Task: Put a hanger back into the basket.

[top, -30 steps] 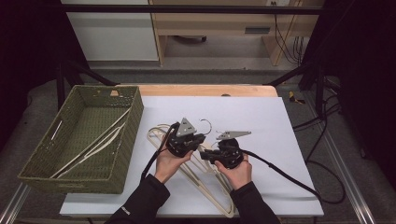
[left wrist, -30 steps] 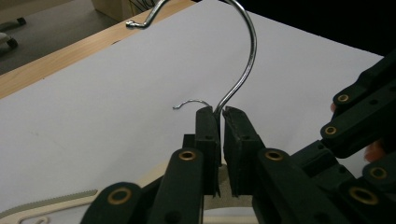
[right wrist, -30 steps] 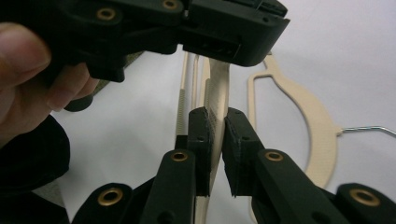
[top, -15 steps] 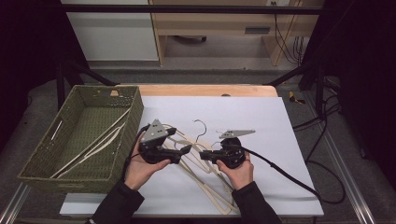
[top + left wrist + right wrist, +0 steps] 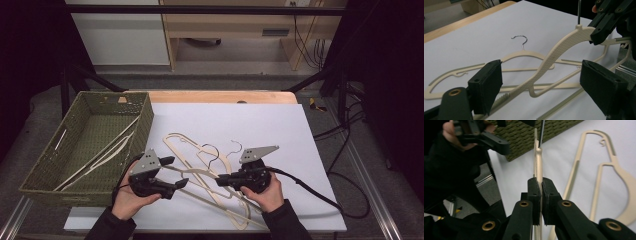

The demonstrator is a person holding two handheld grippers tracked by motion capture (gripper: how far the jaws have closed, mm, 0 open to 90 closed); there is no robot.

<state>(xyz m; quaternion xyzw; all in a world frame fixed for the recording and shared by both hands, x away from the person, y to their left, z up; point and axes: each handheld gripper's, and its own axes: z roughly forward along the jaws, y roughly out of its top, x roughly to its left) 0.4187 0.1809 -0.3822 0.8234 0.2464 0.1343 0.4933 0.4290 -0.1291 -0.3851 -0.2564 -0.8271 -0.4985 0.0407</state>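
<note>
The right gripper [image 5: 221, 180] is clamped on the shoulder of a cream hanger [image 5: 554, 55], holding it lifted and tilted above the white table [image 5: 270, 125], well to the right of the green wicker basket [image 5: 37, 175]. The left gripper [image 5: 180, 172], just beside the basket's near right corner, has its jaws spread wide after just opening; the hanger's lower arm passes between them, but the pads do not press on it. More cream hangers [image 5: 175, 142] lie flat on the table right of the basket, and pale hangers [image 5: 100, 157] rest inside the basket.
</note>
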